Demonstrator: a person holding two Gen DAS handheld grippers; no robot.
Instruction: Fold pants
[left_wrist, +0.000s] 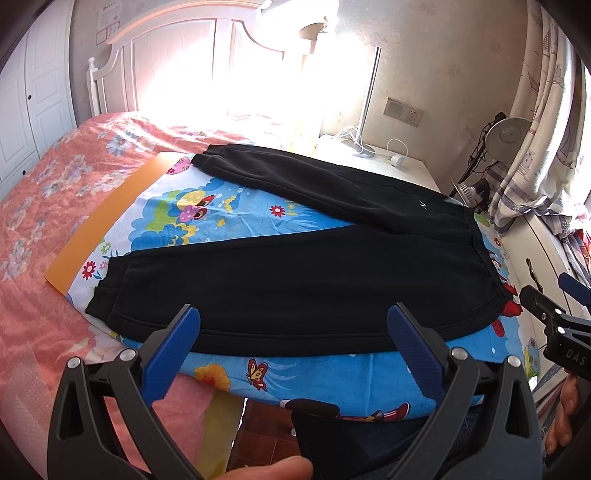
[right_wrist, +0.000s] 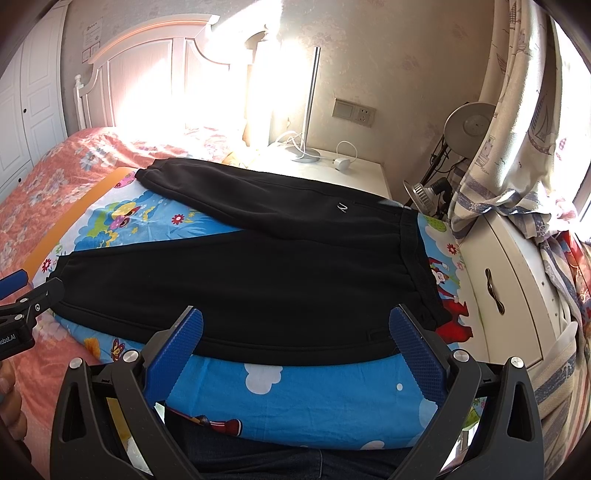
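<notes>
Black pants (left_wrist: 314, 273) lie flat on a blue cartoon-print sheet (left_wrist: 207, 210), waistband to the right, the two legs spread apart toward the left. They also show in the right wrist view (right_wrist: 258, 280). My left gripper (left_wrist: 293, 325) is open and empty, hovering over the near edge of the near leg. My right gripper (right_wrist: 295, 326) is open and empty over the near edge by the waistband (right_wrist: 417, 266). The right gripper shows at the right edge of the left wrist view (left_wrist: 546, 314); the left gripper shows at the left edge of the right wrist view (right_wrist: 33, 295).
An orange board (left_wrist: 107, 218) sticks out under the sheet on a pink floral bed (left_wrist: 44, 192). A white nightstand (right_wrist: 354, 173) with a lamp and cables stands behind. A white cabinet (right_wrist: 506, 280), desk lamp (right_wrist: 469, 125) and curtain (right_wrist: 524, 122) are on the right.
</notes>
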